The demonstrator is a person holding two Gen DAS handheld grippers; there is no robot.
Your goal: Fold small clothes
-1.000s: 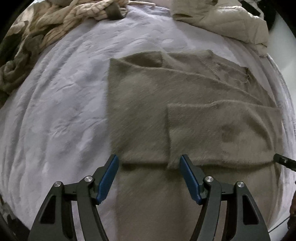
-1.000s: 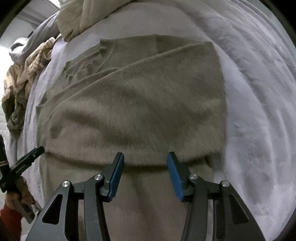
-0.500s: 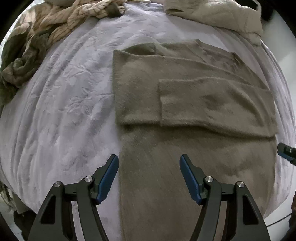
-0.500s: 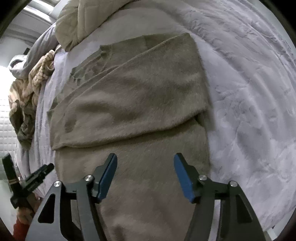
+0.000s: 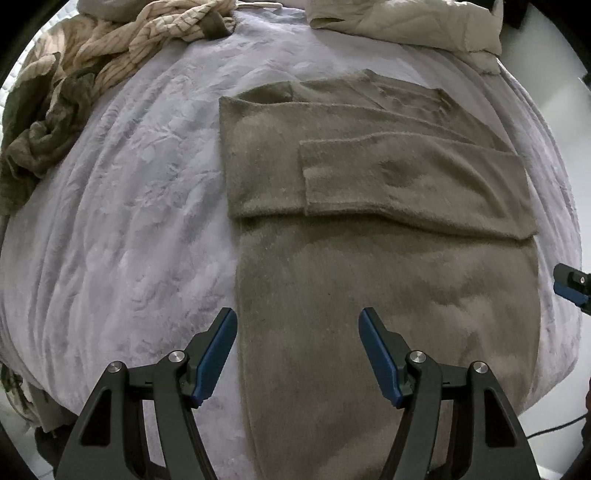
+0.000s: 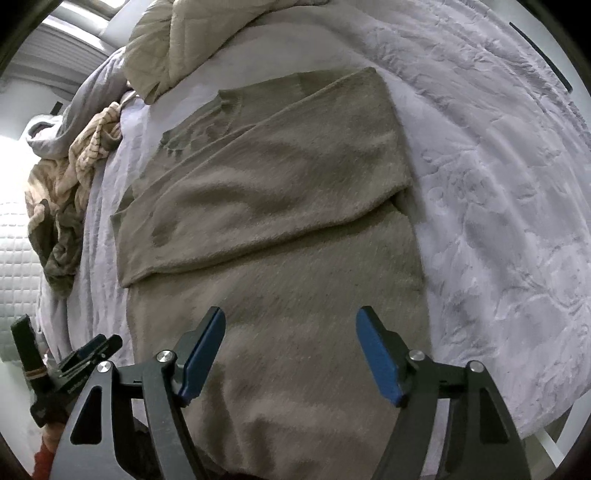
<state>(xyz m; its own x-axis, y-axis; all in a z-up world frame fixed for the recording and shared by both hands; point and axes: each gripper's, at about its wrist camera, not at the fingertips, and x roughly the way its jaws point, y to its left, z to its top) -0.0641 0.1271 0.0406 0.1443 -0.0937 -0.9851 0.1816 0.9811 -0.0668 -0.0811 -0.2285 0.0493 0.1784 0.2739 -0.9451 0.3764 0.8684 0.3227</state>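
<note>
An olive-brown fuzzy sweater [image 5: 369,266] lies flat on the pale lilac bedspread [image 5: 122,221], both sleeves folded across its chest. In the right wrist view the same sweater [image 6: 280,258] runs from the neckline at the top down under the fingers. My left gripper [image 5: 297,339] hovers open above the sweater's lower left part, nothing between its blue pads. My right gripper [image 6: 290,341] hangs open above the lower body of the sweater, also holding nothing. The right gripper's tip [image 5: 570,284] shows at the right edge of the left wrist view.
A striped beige garment and a dark olive cloth [image 5: 92,74] are heaped at the far left of the bed. A cream quilted jacket [image 5: 406,22] lies at the head end. The bed's near edge drops off below the sweater hem. A hand with the left gripper [image 6: 70,369] shows at lower left.
Both grippers have drawn back toward the hem end of the sweater, away from the folded sleeves. The right gripper's fingers have spread wider. The sweater itself has not moved.
</note>
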